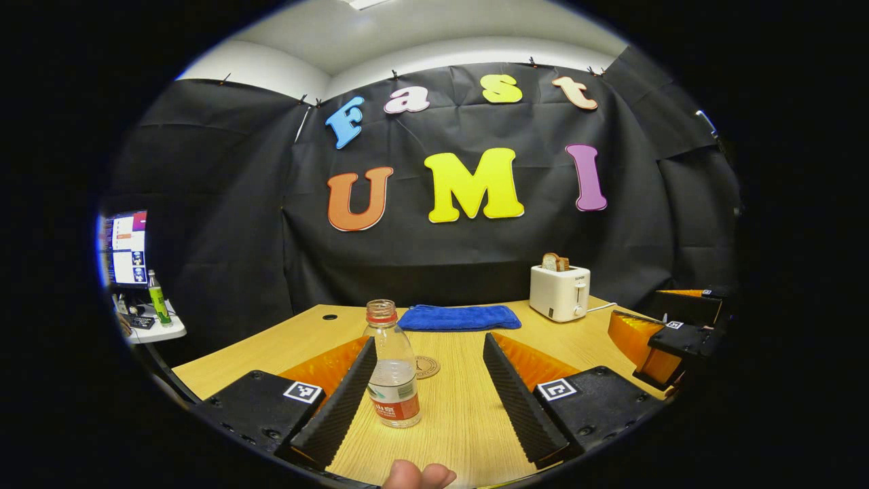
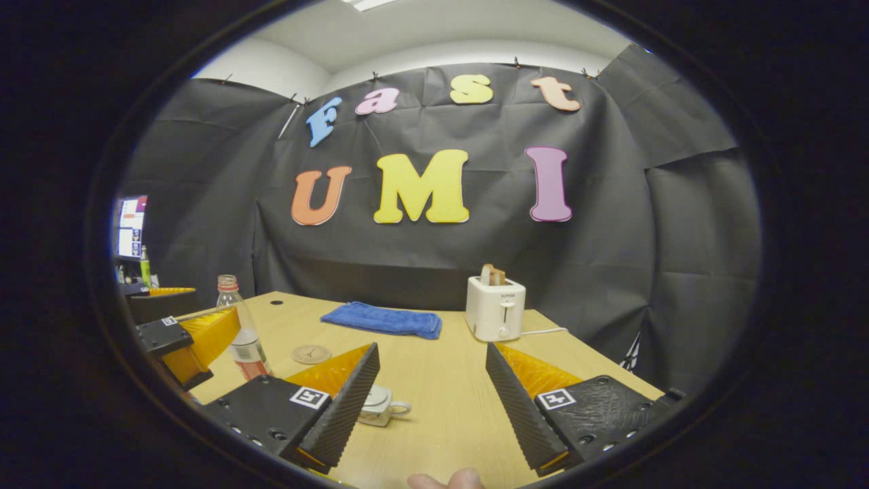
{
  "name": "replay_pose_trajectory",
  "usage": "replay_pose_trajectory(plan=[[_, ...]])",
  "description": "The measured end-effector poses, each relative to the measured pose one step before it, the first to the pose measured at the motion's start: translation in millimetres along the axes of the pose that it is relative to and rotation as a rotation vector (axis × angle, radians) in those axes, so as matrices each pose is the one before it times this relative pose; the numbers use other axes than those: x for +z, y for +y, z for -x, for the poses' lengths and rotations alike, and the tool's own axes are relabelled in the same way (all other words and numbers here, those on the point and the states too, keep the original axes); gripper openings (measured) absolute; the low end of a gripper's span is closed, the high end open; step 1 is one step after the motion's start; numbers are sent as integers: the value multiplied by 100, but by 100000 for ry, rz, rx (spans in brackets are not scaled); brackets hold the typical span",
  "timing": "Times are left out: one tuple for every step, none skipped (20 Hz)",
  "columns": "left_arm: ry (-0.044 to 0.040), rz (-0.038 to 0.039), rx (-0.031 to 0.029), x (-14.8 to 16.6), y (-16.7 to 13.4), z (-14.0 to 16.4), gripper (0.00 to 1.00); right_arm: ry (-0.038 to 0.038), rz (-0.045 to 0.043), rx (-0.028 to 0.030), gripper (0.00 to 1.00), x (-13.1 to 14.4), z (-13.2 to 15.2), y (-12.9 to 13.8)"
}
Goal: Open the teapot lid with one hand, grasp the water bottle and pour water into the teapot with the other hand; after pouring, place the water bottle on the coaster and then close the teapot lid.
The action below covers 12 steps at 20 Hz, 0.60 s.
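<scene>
a: where's the water bottle (image 1: 392,370)?

b: upright on the bench (image 1: 461,421), between the left gripper (image 1: 434,387)'s jaws in the left gripper view. it stands close against the left-hand finger, well apart from the other one. cap off, partly filled. whether that finger touches it, i can't tell.

a: so nothing grasped?

b: no, those jaws are spread wide, released. in the right gripper view the same bottle (image 2: 241,333) stands by the left gripper (image 2: 183,336), far over on the left side.

a: and the teapot?

b: low on the bench, a small white teapot (image 2: 380,405) with its handle pointing right, partly hidden behind the left-hand finger of the right gripper (image 2: 431,390). those jaws are also released, wide apart, holding nothing. the lid looks to be on, but it's too small to be sure.

a: coaster?

b: a round coaster (image 1: 426,367) lies flat just behind the bottle, bare. it shows in the right gripper view too (image 2: 311,354).

a: what else is on the bench?

b: a folded blue towel (image 1: 459,317) toward the back, and a white toaster (image 1: 559,292) with bread in its slot to the right of it. the right gripper (image 1: 669,339) shows at the right edge of the left gripper view. a fingertip (image 1: 417,475) pokes in at the bottom. a monitor (image 1: 124,248) sits off to the left on a side table.
</scene>
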<state>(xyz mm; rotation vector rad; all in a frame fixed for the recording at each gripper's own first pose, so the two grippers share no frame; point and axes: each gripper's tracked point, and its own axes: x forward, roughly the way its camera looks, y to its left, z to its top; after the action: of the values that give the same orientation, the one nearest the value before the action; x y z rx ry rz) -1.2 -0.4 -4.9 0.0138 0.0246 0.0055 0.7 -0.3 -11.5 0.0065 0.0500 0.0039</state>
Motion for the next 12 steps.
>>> replay_pose_trajectory(plan=[[109, 168, -155, 47, -19, -5, 99, 158, 42, 192, 97, -129, -54, 64], [374, 324, -127, -109, 24, 22, 99, 263, -10, 110, 97, -52, -132, 82], [630, 311, -391, -101, 74, -2, 99, 394, -7, 148, 97, -242, -62, 123], [625, 261, -335, -189, -58, -26, 99, 301, 114, 148, 97, -185, -94, 76], [334, 36, -84, 1, -8, -22, 99, 569, 378, -90, 97, -338, -176, -22], [276, -160, 161, 9, 111, -66, 99, 686, 492, 42, 97, -321, -193, 88], [-54, -268, 41, 15, 91, 37, 99, 1037, 606, 233, 95, -448, -305, 203], [265, -481, -28, -32, 139, -35, 99, 1067, 287, 565, 95, -350, -313, 226], [175, -334, 26, -144, 127, 17, 99, 886, 14, 588, 97, -381, -205, 366], [542, -257, 75, -90, 194, -39, 99, 848, -102, 457, 95, -311, -311, 301], [699, -151, 371, -79, 328, 20, 99, 869, -155, 580, 95, -447, -358, 261], [386, 48, 403, -9, 373, -50, 99, 690, -156, 242, 95, -298, -418, 381]])
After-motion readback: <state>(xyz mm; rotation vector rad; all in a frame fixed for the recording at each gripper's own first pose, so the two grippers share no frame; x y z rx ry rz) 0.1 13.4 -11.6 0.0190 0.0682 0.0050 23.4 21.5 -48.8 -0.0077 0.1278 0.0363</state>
